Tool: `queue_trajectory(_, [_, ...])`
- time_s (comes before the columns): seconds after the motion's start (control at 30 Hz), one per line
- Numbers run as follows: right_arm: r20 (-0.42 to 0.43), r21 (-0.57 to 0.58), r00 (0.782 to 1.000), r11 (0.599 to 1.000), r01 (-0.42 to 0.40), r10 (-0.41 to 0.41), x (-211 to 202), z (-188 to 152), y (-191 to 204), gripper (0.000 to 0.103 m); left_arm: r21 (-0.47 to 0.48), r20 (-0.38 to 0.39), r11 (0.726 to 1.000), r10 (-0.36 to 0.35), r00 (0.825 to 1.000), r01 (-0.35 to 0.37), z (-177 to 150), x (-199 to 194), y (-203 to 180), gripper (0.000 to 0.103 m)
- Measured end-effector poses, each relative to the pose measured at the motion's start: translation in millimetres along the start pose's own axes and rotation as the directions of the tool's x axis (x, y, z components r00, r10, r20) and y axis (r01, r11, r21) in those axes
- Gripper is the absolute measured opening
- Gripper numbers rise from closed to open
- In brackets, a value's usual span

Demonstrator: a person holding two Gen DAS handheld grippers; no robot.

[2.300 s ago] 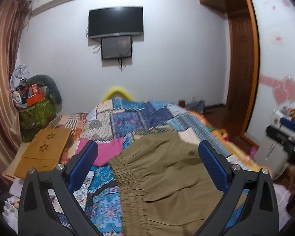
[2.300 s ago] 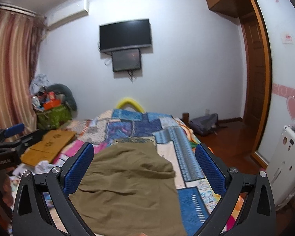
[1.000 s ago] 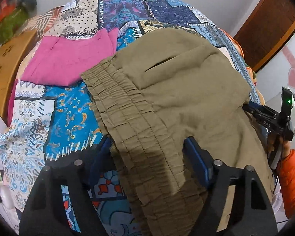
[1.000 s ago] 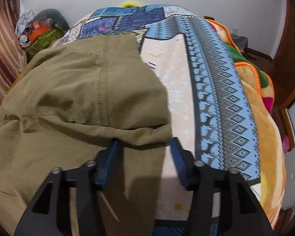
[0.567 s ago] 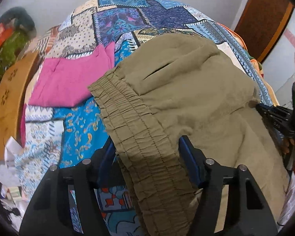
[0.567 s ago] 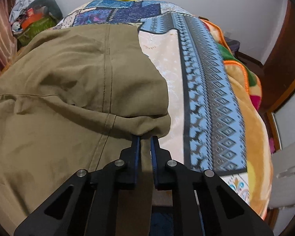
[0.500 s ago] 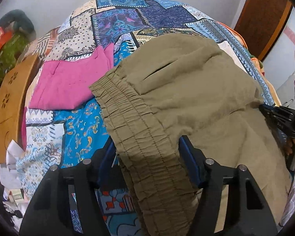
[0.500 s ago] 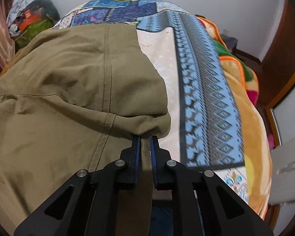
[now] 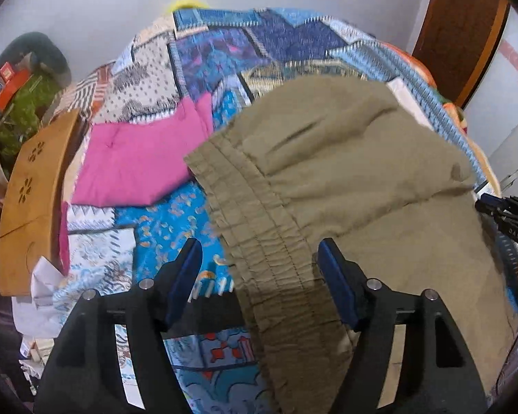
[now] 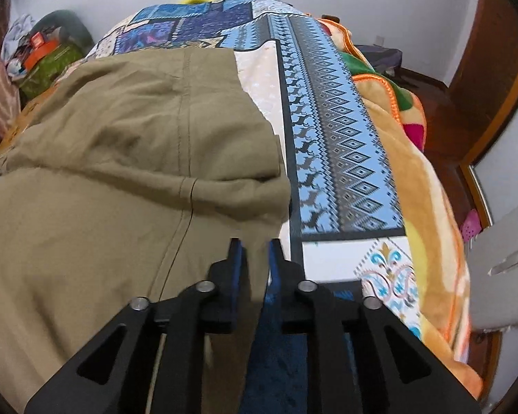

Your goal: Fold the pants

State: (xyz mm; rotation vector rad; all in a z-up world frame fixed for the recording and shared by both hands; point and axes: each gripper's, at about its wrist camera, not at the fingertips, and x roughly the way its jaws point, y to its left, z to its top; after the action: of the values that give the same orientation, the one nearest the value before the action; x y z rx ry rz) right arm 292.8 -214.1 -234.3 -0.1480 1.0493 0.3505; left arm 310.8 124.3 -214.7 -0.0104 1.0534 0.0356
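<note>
Olive-green pants (image 9: pixel 345 179) lie folded over on a patchwork bedspread (image 9: pixel 224 55). Their elastic waistband (image 9: pixel 259 227) runs toward my left gripper (image 9: pixel 260 258), which is open with the waistband lying between its blue pads. In the right wrist view the pants (image 10: pixel 121 145) cover the left half, with a folded edge across the middle. My right gripper (image 10: pixel 253 252) is nearly closed, its blue pads pinching the pants' right edge just below the fold. It also shows in the left wrist view (image 9: pixel 504 214) at the far right.
A pink garment (image 9: pixel 138 162) lies left of the pants. A wooden board (image 9: pixel 31 200) leans at the bed's left side. An orange blanket (image 10: pixel 424 189) hangs over the bed's right edge. A wooden door (image 9: pixel 466 24) stands at the back right.
My right gripper has shut on the pants' right edge and the cloth has shifted slightly. My left gripper stays open around the waistband, which looks pulled a little nearer.
</note>
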Motion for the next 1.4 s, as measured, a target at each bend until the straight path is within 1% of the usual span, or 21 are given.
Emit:
queue_trajectory(0.07, [0.02, 0.008, 1.0, 1.0, -0.021, 0.021, -10.7, 2.6, -4.2, 0.035, -0.017, 0.011, 1.0, -0.012, 1.0, 0.012, 5.8, -4.9, 4.3, 0.072])
queue_trajectory(0.13, [0.061, 0.019, 0.997, 0.999, -0.039, 0.038, -20.0, 8.3, -6.9, 0.041, -0.037, 0.023, 0.999, -0.017, 1.0, 0.018, 14.1, -6.0, 9.7, 0.074])
queue_trajectory(0.2, [0.1, 0.031, 0.994, 0.998, -0.053, 0.05, -25.3, 20.8, -8.8, 0.041, -0.052, 0.028, 0.999, -0.012, 1.0, 0.013, 21.2, -2.6, 13.2, 0.076])
queue_trajectory(0.23, [0.114, 0.038, 0.992, 0.997, -0.061, 0.057, -25.4, 29.1, -10.3, 0.041, -0.061, 0.017, 0.998, -0.018, 1.0, 0.019, 25.6, 2.6, 14.7, 0.076])
queue_trajectory(0.33, [0.13, 0.054, 0.99, 0.996, -0.065, 0.057, -16.8, 44.3, -9.9, 0.042, -0.075, -0.03, 0.995, -0.062, 0.998, 0.06, 31.4, 20.5, 15.7, 0.076])
queue_trajectory(0.43, [0.116, 0.057, 0.992, 0.996, -0.063, 0.056, 3.7, 57.5, -12.3, 0.042, -0.081, -0.073, 0.995, -0.07, 0.995, 0.064, 29.9, 41.8, 13.6, 0.076])
queue_trajectory(0.5, [0.102, 0.056, 0.992, 0.995, -0.082, 0.076, 17.2, 60.7, -15.1, 0.042, -0.081, -0.103, 0.994, -0.075, 0.992, 0.067, 25.9, 55.4, 11.8, 0.076])
queue_trajectory(0.63, [0.052, 0.065, 0.991, 0.989, -0.13, 0.127, 46.2, 62.4, -10.3, 0.041, -0.099, -0.113, 0.991, -0.104, 0.988, 0.093, 18.8, 66.9, 12.0, 0.077])
queue_trajectory(0.67, [0.043, 0.068, 0.991, 0.989, -0.133, 0.13, 49.5, 59.9, -9.8, 0.04, -0.093, -0.109, 0.991, -0.108, 0.988, 0.098, 17.5, 67.5, 11.0, 0.077])
queue_trajectory(0.7, [0.043, 0.065, 0.99, 0.989, -0.135, 0.132, 51.3, 57.1, -6.8, 0.036, -0.081, -0.105, 0.992, -0.103, 0.989, 0.095, 17.2, 67.3, 9.7, 0.077])
queue_trajectory(0.73, [0.05, 0.047, 0.992, 0.992, -0.121, 0.119, 52.3, 56.0, -2.7, 0.035, -0.064, -0.098, 0.994, -0.092, 0.991, 0.086, 16.8, 66.3, 7.6, 0.077])
queue_trajectory(0.8, [0.057, 0.006, 0.994, 0.996, -0.089, 0.088, 50.0, 53.6, 5.1, 0.027, -0.039, -0.079, 0.998, -0.055, 0.995, 0.052, 16.9, 63.5, 2.9, 0.075])
queue_trajectory(0.9, [0.066, -0.018, 0.996, 0.998, -0.055, 0.056, 48.6, 51.3, 6.1, 0.017, -0.008, -0.048, 1.0, 0.024, 0.999, -0.025, 20.5, 58.8, -0.9, 0.064])
queue_trajectory(0.93, [0.067, -0.018, 0.997, 0.999, -0.047, 0.048, 47.7, 52.7, 4.0, 0.009, 0.004, -0.039, 0.999, 0.043, 0.998, -0.042, 22.0, 57.1, -2.7, 0.063])
queue_trajectory(0.97, [0.071, -0.021, 0.997, 1.0, -0.022, 0.024, 46.8, 53.2, 2.9, 0.009, 0.013, -0.032, 0.998, 0.056, 0.998, -0.056, 22.4, 55.9, -4.2, 0.062])
queue_trajectory(1.07, [0.074, -0.047, 0.997, 0.999, 0.002, 0.001, 44.8, 52.5, 4.0, 0.008, 0.076, -0.01, 0.991, 0.111, 0.994, -0.11, 21.2, 53.5, -12.1, 0.06])
queue_trajectory(1.13, [0.079, -0.089, 0.996, 0.995, 0.041, -0.034, 42.8, 50.5, 9.7, 0.008, 0.093, 0.008, 0.986, 0.14, 0.99, -0.14, 19.8, 50.1, -13.8, 0.059])
queue_trajectory(1.2, [0.076, -0.11, 0.996, 0.992, 0.06, -0.052, 41.8, 48.7, 11.5, 0.008, 0.074, 0.01, 0.986, 0.152, 0.988, -0.153, 20.2, 50.4, -10.8, 0.059])
queue_trajectory(1.27, [0.067, -0.098, 0.997, 0.994, 0.055, -0.048, 42.5, 47.5, 7.5, 0.008, 0.054, -0.005, 0.987, 0.152, 0.988, -0.152, 20.4, 56.2, -8.9, 0.06])
queue_trajectory(1.33, [0.06, -0.079, 0.997, 0.996, 0.05, -0.046, 43.3, 45.9, 4.8, 0.008, 0.065, -0.013, 0.984, 0.165, 0.986, -0.164, 16.9, 62.6, -11.1, 0.063])
queue_trajectory(1.4, [0.049, -0.082, 0.997, 0.995, 0.065, -0.061, 44.4, 46.3, 6.1, 0.008, 0.086, -0.008, 0.982, 0.169, 0.986, -0.167, 15.1, 63.1, -12.8, 0.065])
